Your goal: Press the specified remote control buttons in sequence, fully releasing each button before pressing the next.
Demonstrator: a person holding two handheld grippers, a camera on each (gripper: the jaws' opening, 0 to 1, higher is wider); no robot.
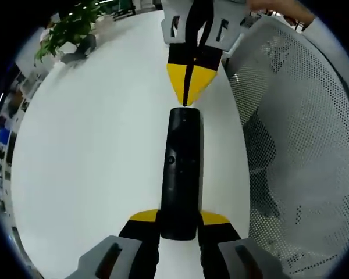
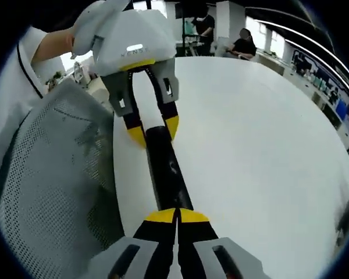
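We see our left tongs clamped across the near end of the slim black plastic remote control, one yellow-tipped jaw on each long side. In the right gripper view those same tongs hold the far end of the remote control. Our right tongs have their jaws brought together, the yellow tips meeting in a point that sits at the other end of the remote; in the left gripper view that point of the right tongs touches or nearly touches the far end, and we cannot tell whether it presses a button or only rests there.

The remote lies lengthwise between the two tools, over the white round worktop, close to the edge nearest the grey mesh chair back.

We judge the remote light, rigid and smooth-skinned, so it could slide or pivot under a push from one end. Gripping it by its long edges near one end, as the left tongs do, looks sound, and it leaves the upper face free for pressing.

Much is hard to read. The dark face shows only one small round mark; other buttons and labels we cannot make out. Whether the remote lies flat on the worktop or is lifted slightly is unclear.
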